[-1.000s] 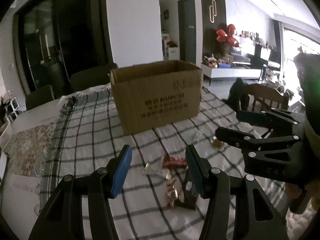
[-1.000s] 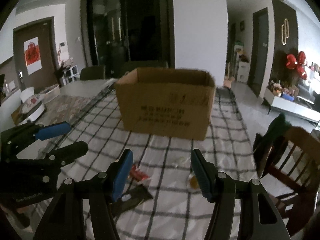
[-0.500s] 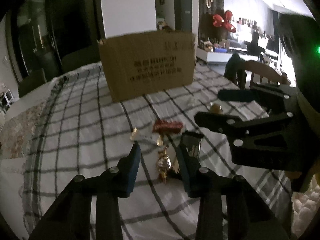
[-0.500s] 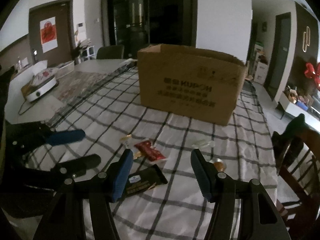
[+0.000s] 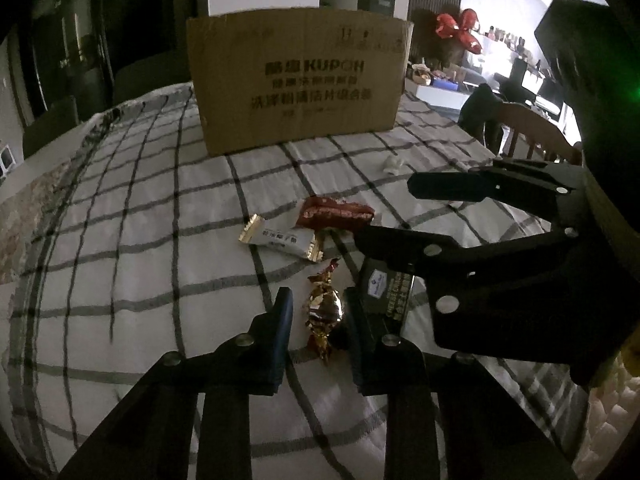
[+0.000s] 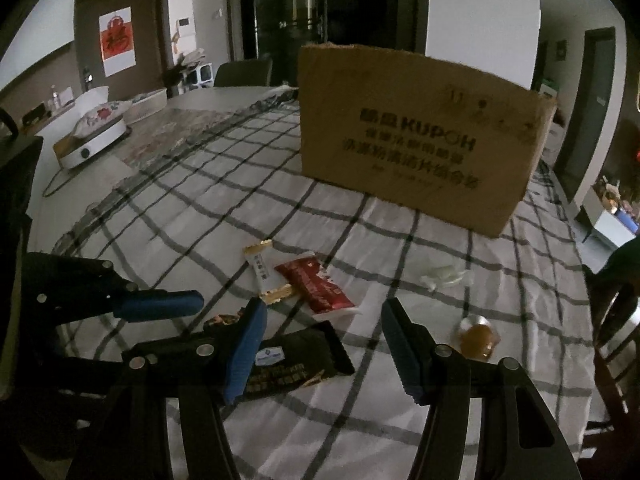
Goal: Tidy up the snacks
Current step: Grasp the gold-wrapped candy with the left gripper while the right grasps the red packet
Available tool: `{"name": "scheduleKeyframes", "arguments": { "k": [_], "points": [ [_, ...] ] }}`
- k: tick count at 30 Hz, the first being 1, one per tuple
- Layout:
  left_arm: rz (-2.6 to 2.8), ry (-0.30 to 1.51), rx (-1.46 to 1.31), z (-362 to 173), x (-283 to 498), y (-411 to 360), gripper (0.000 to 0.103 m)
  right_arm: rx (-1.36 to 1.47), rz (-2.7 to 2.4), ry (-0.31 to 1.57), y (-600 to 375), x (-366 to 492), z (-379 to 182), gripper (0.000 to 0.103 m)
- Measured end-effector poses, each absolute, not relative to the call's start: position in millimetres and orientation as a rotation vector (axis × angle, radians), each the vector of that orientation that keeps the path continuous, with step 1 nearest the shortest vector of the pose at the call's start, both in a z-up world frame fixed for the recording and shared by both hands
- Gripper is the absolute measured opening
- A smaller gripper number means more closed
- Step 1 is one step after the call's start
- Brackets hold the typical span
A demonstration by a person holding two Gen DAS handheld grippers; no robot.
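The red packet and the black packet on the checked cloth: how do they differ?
The red packet lies uncovered, apart from both grippers; the black packet lies partly under the right gripper, whose jaws are open. The red packet looks shorter, the black packet longer. Both lie flat on the checked cloth.

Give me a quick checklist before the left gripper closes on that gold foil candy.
1. Gold foil candy sits between the left gripper fingers: ok.
2. Left jaws open, not yet touching the candy: ok.
3. Black packet lies just beyond the inner finger and could get pinched: not ok.
4. Right gripper open, holding nothing, hovering over the black packet: ok.
5. Cardboard box stands upright at the far side of the cloth: ok.
6. Box top open and room inside: cannot tell.
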State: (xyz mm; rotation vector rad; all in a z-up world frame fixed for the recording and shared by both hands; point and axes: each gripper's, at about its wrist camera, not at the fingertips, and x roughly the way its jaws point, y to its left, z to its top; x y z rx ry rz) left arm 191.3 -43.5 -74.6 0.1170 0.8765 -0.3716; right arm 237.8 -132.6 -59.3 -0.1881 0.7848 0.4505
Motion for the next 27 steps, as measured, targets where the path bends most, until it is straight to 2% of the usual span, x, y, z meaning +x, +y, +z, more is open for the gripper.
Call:
{"name": "scheduleKeyframes", "arguments": {
  "k": [10,22,27],
  "points": [
    [-0.381,0.897,0.076,-82.3,199.1,-41.4,0.024,-0.251,0.462,0.795,-118.7,253.3,-70.5,0.059],
    [-0.377,0.902,0.026,-82.3,203.0,-39.0,0.023,-0.291,0.494,0.817,-107.7,268.4,-82.3,0.042],
    [-0.363,0.9,0.014,-79.5,201.6,-36.6,0.023,-0.295,0.482,0.822,-109.2,270.0,-85.1,0.028]
  ]
}}
